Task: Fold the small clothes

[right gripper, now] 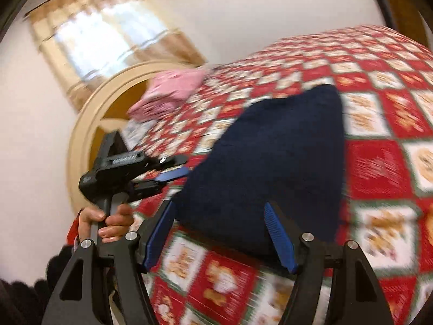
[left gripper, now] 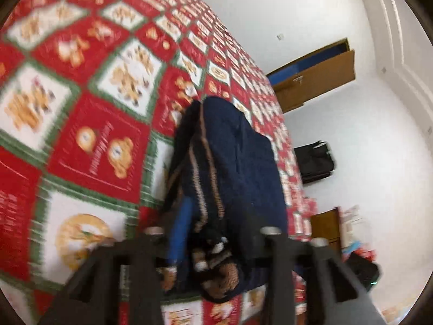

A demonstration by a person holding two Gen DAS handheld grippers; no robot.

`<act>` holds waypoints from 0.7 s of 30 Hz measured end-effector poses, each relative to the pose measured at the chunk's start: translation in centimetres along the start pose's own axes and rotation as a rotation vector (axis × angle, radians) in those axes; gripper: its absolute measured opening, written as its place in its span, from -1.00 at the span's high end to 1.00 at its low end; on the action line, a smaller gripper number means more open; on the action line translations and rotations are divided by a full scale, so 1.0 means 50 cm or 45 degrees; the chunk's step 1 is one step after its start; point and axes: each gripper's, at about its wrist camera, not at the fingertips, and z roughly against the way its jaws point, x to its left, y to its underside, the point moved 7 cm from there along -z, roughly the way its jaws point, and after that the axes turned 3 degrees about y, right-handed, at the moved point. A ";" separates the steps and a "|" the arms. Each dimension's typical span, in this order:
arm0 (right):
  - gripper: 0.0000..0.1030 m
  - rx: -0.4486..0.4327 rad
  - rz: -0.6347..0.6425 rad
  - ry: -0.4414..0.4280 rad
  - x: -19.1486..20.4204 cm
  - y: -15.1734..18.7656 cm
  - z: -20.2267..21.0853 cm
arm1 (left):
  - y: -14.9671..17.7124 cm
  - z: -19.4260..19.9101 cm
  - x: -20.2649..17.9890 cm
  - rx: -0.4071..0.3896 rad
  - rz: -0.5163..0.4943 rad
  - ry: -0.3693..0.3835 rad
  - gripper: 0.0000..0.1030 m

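A navy knitted garment point(left gripper: 238, 157) with brown and beige stripes lies folded on the red Christmas quilt point(left gripper: 94, 140). My left gripper point(left gripper: 219, 216) sits over its near end. The bunched cloth lies between the fingers, and the left blue pad point(left gripper: 178, 233) shows bare beside it; the other finger is hidden by cloth. In the right wrist view the garment point(right gripper: 270, 157) shows as a plain navy patch. My right gripper point(right gripper: 219, 235) is open at its near edge, with nothing pressed between the blue pads point(right gripper: 280, 241). The left gripper point(right gripper: 181, 168) reaches the garment's left edge, held by a hand point(right gripper: 113, 222).
A pink folded pile point(right gripper: 170, 92) rests at the far side of the bed by a cream arched headboard point(right gripper: 89, 124). Beyond the bed stand a wooden door point(left gripper: 316, 81), a black bag point(left gripper: 314, 162) and clutter on the floor point(left gripper: 357, 254). The pictures are blurred.
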 end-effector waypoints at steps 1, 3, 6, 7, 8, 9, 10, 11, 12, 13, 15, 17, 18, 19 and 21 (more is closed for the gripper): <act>-0.35 0.015 0.026 -0.002 0.018 0.001 -0.019 | -0.003 0.004 -0.009 -0.006 -0.031 -0.022 -0.14; -0.35 0.035 0.033 0.008 0.042 0.002 -0.054 | -0.006 0.009 -0.018 -0.008 -0.100 -0.073 -0.15; -0.35 0.077 0.000 -0.001 0.078 -0.003 -0.107 | -0.019 0.007 -0.013 -0.010 -0.119 -0.118 -0.15; -0.35 0.079 0.014 0.019 0.089 -0.008 -0.124 | -0.023 0.010 -0.008 -0.021 -0.105 -0.121 -0.15; -0.35 0.075 0.040 0.068 0.095 -0.014 -0.142 | -0.028 0.008 -0.004 -0.028 -0.092 -0.122 -0.15; -0.35 0.068 0.066 0.133 0.100 -0.019 -0.160 | -0.027 0.011 0.000 -0.036 -0.084 -0.123 -0.15; -0.35 0.072 0.088 0.192 0.101 -0.025 -0.183 | -0.024 0.014 0.005 -0.040 -0.084 -0.128 -0.15; -0.35 0.101 0.096 0.256 0.096 -0.026 -0.208 | -0.021 0.017 0.005 -0.046 -0.098 -0.152 -0.15; -0.35 0.133 0.090 0.291 0.088 -0.027 -0.228 | -0.019 0.016 0.008 -0.052 -0.113 -0.173 -0.15; -0.36 0.194 0.073 0.330 0.078 -0.018 -0.259 | -0.017 0.016 0.009 -0.060 -0.128 -0.192 -0.15; -0.36 0.208 0.133 0.416 0.078 -0.008 -0.274 | -0.015 0.021 0.012 -0.067 -0.146 -0.214 -0.15; -0.33 0.247 0.315 0.501 0.094 0.010 -0.274 | -0.014 0.029 0.016 -0.065 -0.158 -0.223 -0.15; -0.22 0.265 0.419 0.546 0.098 0.020 -0.274 | -0.014 0.030 0.018 -0.062 -0.165 -0.232 -0.15; 0.04 0.267 0.470 0.585 0.093 0.026 -0.266 | -0.015 0.034 0.018 -0.061 -0.179 -0.244 -0.15; 0.51 0.252 0.395 0.577 0.072 0.014 -0.234 | -0.017 0.040 0.013 -0.080 -0.211 -0.269 -0.15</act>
